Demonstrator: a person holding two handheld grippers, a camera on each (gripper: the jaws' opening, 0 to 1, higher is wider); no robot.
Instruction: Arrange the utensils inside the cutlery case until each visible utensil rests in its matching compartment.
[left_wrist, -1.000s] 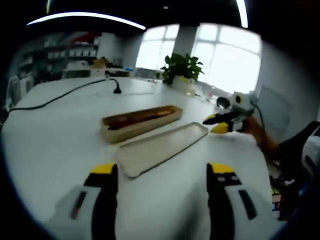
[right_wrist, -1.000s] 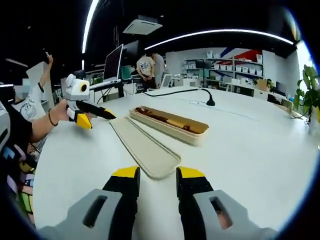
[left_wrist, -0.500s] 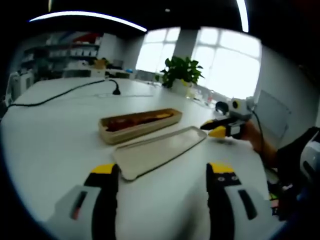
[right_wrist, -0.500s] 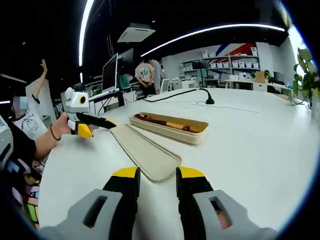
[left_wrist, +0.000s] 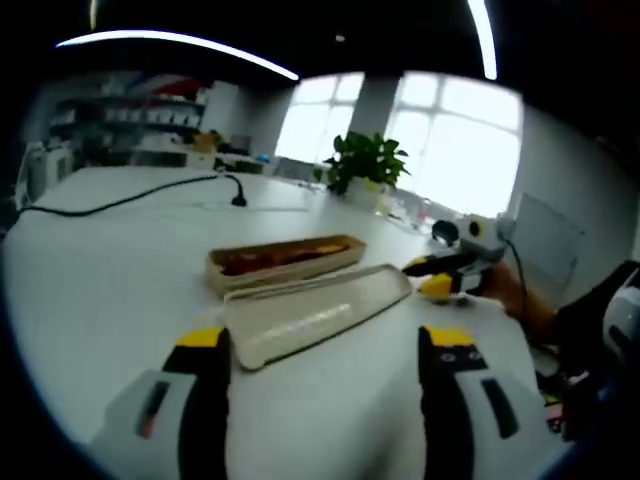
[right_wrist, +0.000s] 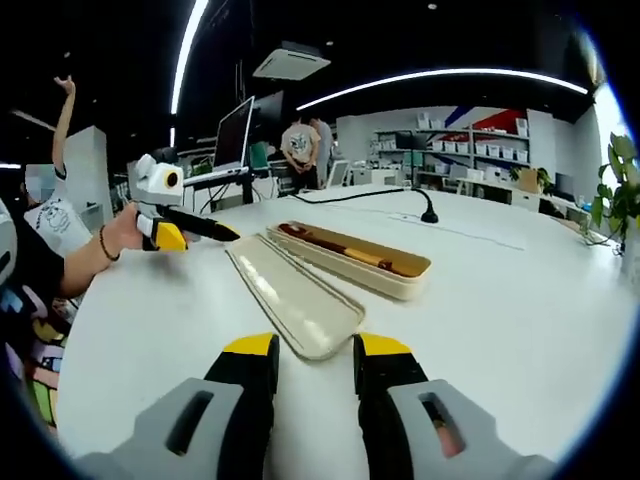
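An open beige cutlery case (left_wrist: 285, 260) (right_wrist: 355, 262) lies on the white table (left_wrist: 110, 260), with brown and orange utensils (right_wrist: 338, 250) lying lengthwise in it. Its flat lid (left_wrist: 315, 312) (right_wrist: 292, 295) rests beside it, on the near side. My left gripper (left_wrist: 325, 345) hovers short of the lid, jaws wide apart and empty. My right gripper (right_wrist: 315, 348) is also short of the lid's end, jaws a narrow gap apart with nothing between them. Each gripper appears in the other's view, held by a hand: the right gripper (left_wrist: 432, 277) and the left gripper (right_wrist: 205, 232).
A black cable with a plug (left_wrist: 236, 195) (right_wrist: 425, 212) runs across the far table. A potted plant (left_wrist: 365, 160) stands at the table's far edge by the windows. Two people (right_wrist: 300, 150), a monitor (right_wrist: 235, 135) and shelves are beyond the table.
Both views have shifted slightly with the hands. The case and lid lie where they were, and neither gripper's jaw gap has changed.
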